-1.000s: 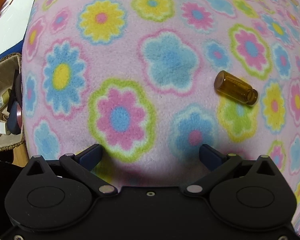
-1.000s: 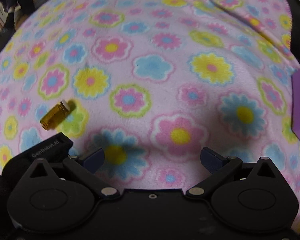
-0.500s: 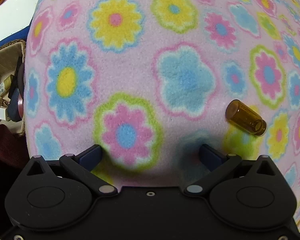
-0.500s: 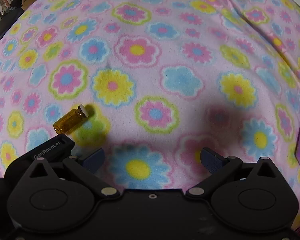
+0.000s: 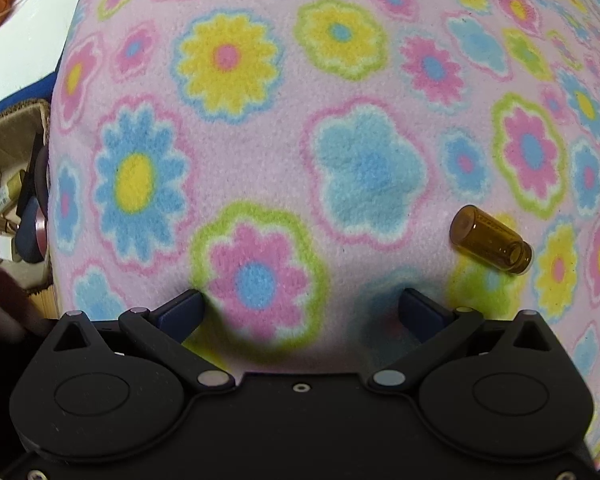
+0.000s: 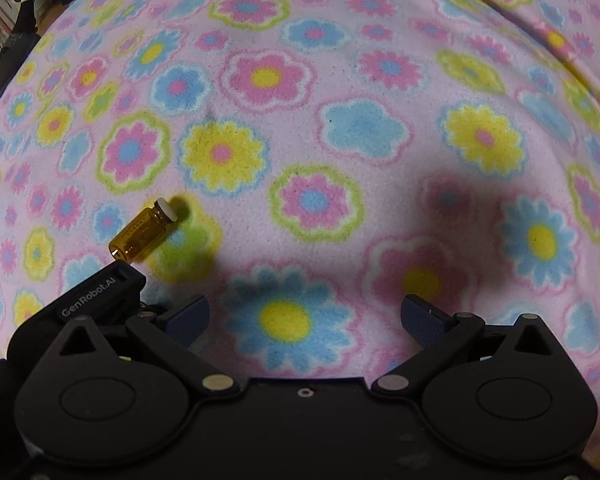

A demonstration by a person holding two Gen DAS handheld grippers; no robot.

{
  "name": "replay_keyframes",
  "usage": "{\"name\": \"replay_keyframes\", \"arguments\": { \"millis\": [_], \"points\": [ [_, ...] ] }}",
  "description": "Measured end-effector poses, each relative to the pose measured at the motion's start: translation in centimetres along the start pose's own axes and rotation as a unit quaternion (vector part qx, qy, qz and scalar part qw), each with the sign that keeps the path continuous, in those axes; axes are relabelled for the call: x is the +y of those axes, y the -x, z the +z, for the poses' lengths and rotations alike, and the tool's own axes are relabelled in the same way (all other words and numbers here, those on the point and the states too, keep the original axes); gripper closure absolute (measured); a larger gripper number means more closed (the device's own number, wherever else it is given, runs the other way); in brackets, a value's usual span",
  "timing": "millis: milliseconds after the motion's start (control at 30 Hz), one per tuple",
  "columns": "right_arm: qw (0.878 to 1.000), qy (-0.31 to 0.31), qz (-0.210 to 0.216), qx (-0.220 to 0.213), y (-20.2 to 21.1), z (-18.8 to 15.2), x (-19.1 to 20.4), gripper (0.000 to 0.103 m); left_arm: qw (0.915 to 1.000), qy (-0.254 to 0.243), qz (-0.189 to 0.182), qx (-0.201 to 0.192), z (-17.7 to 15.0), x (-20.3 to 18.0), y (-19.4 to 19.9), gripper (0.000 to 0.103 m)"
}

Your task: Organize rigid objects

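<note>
Flowered fleece blanket (image 5: pixel 260 128) fills both views, pink ground with blue, yellow and green blooms, wrinkled toward the upper right of the right wrist view. Left gripper (image 5: pixel 300 308) at lower centre of its frame, jaws spread wide, nothing between them. Right gripper (image 6: pixel 306 316) likewise spread and empty, low over a blue flower. At the left edge of the left wrist view, a tan basket (image 5: pixel 4 148) off the blanket with some small items inside, too blurred to name. Only task item in sight: amber glass vial (image 5: pixel 490 244), lying on its side at right-centre of the left view, just up and right of the right-hand fingertip, clear of both. In the right wrist view the same vial (image 6: pixel 144 230) sits left of centre, white cap pointing to upper right, just above the left gripper's body. Step looks like approach before pickup, vial not yet grasped. Next move likely needs the left gripper shifted right and turned across the vial's barrel, then a gentle close; it may roll on the fleece. Readable text: "GenRobot.AI" on the left gripper's housing, lower left of the right view. No label legible on the vial.
</note>
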State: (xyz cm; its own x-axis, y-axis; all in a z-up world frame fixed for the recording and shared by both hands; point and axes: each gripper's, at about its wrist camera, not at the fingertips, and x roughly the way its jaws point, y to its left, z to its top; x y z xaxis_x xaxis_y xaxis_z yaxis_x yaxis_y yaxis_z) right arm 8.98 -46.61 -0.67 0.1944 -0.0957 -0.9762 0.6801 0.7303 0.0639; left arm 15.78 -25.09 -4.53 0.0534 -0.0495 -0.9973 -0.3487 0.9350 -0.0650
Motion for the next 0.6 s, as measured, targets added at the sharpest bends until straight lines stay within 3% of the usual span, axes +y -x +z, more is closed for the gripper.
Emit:
{"name": "replay_keyframes", "arguments": {
  "millis": [133, 267, 333, 400, 533, 600],
  "points": [
    [0.999, -0.013, 0.041, -0.009, 0.0, 0.6, -0.3, 0.0, 0.9998, 0.015, 0.006, -0.006, 0.6, -0.3, 0.1, 0.002],
    [0.987, -0.062, 0.148, 0.024, -2.1, 2.2, -1.5, 0.0, 0.9993, 0.032, 0.012, -0.019, 1.1, -0.5, 0.0, 0.002],
    [0.98, -0.096, 0.169, 0.03, -3.0, 2.6, -2.3, 0.0, 0.9999, -0.004, 0.006, -0.011, 1.2, -0.5, 0.0, 0.003],
    [0.977, -0.072, 0.198, -0.003, -2.8, 3.0, -2.0, 0.0, 1.0, 0.007, 0.0, 0.003, 1.8, -0.3, 0.0, 0.002],
    [0.983, 0.013, 0.182, -0.036, -2.8, 2.9, 1.1, 0.0, 0.9999, -0.006, 0.001, 0.009, 2.2, -0.5, -0.2, 0.003],
    [0.979, 0.035, 0.198, -0.042, -2.7, 2.8, 2.0, 0.0, 0.9999, -0.007, -0.001, 0.011, 2.3, -0.5, -0.1, 0.003]
  ]
}}
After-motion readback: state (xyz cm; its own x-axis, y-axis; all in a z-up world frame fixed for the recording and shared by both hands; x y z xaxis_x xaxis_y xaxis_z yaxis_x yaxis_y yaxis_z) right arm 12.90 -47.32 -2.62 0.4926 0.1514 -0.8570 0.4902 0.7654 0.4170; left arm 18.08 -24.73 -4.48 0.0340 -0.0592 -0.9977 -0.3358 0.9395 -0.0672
